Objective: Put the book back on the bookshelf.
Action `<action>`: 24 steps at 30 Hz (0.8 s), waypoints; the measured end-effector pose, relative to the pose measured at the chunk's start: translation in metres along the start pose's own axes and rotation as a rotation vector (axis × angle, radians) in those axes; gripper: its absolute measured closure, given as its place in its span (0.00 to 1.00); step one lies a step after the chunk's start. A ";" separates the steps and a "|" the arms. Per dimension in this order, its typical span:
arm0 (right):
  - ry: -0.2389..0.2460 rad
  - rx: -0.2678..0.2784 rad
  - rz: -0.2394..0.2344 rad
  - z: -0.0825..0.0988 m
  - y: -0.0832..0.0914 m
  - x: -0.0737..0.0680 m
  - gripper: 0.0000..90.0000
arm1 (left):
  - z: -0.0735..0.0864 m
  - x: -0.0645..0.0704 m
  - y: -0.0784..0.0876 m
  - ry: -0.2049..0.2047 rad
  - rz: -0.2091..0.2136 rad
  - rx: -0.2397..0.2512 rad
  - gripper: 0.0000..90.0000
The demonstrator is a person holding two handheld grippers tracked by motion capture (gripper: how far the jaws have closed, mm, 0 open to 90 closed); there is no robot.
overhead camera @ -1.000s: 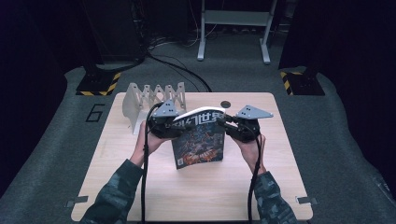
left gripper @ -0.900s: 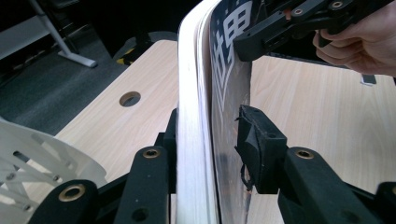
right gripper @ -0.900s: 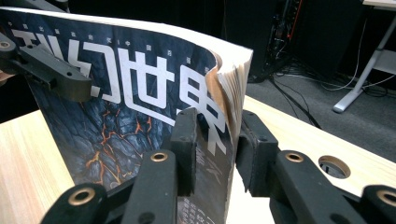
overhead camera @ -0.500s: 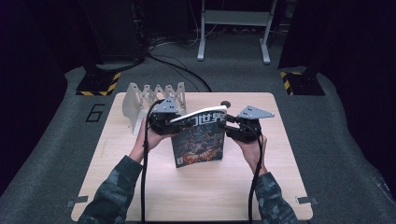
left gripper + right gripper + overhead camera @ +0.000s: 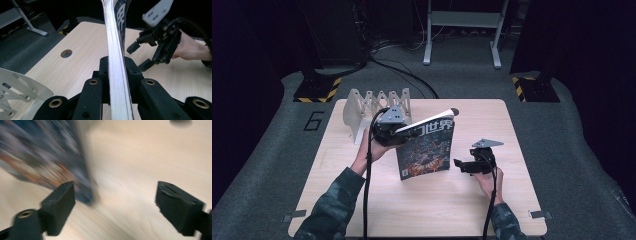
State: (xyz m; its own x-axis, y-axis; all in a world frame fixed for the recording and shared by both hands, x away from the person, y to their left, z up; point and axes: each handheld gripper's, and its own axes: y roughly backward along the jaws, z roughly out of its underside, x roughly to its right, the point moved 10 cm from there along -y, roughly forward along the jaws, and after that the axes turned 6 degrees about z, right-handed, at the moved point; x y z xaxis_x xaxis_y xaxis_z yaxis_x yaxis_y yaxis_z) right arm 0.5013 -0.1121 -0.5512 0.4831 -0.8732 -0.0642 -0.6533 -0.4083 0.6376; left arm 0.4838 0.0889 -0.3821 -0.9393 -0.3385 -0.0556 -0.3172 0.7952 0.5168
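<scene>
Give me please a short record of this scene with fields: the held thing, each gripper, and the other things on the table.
held thing: dark-covered magazine, upright, lower edge on the light wooden table
left gripper: shut on the magazine's top corner
right gripper: jaws just opened, nothing between them, low beside the magazine
other thing: pale folding rack at the table's far left

Magazine (image 5: 426, 147) mid-table (image 5: 512, 210); rack (image 5: 374, 103) behind-left; right gripper (image 5: 460, 163) beside magazine

One magazine (image 5: 426, 149) stands on the table (image 5: 512, 200); one grey folding rack (image 5: 372, 105) sits at its far left corner; two grippers, left (image 5: 398, 131) and right (image 5: 459, 164); one round hole (image 5: 455, 111) near the far edge
</scene>
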 end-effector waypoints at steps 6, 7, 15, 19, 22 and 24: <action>-0.039 -0.062 0.088 0.033 -0.023 0.024 0.06 | -0.001 0.001 0.000 0.003 -0.017 -0.001 0.88; -0.034 -0.046 0.099 0.032 -0.025 0.027 0.05 | -0.001 0.000 0.000 0.008 -0.019 -0.001 0.88; 0.017 -0.062 0.173 0.033 -0.029 0.032 0.03 | -0.001 0.006 0.001 0.006 -0.019 -0.011 0.89; 0.005 -0.071 0.179 0.034 -0.030 0.031 0.02 | -0.002 0.008 0.001 0.011 -0.022 -0.029 0.89; 0.005 -0.069 0.181 0.034 -0.030 0.031 0.02 | -0.003 0.009 0.001 0.015 -0.019 -0.034 0.90; 0.007 -0.068 0.181 0.034 -0.030 0.031 0.03 | -0.003 0.008 0.002 0.046 -0.023 -0.034 0.91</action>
State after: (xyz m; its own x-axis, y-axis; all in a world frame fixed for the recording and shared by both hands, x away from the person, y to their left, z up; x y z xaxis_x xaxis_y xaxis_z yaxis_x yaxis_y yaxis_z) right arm 0.5164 -0.1363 -0.5979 0.3659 -0.9286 0.0614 -0.6890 -0.2260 0.6887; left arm 0.4757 0.0860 -0.3793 -0.9246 -0.3798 -0.0287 -0.3330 0.7697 0.5447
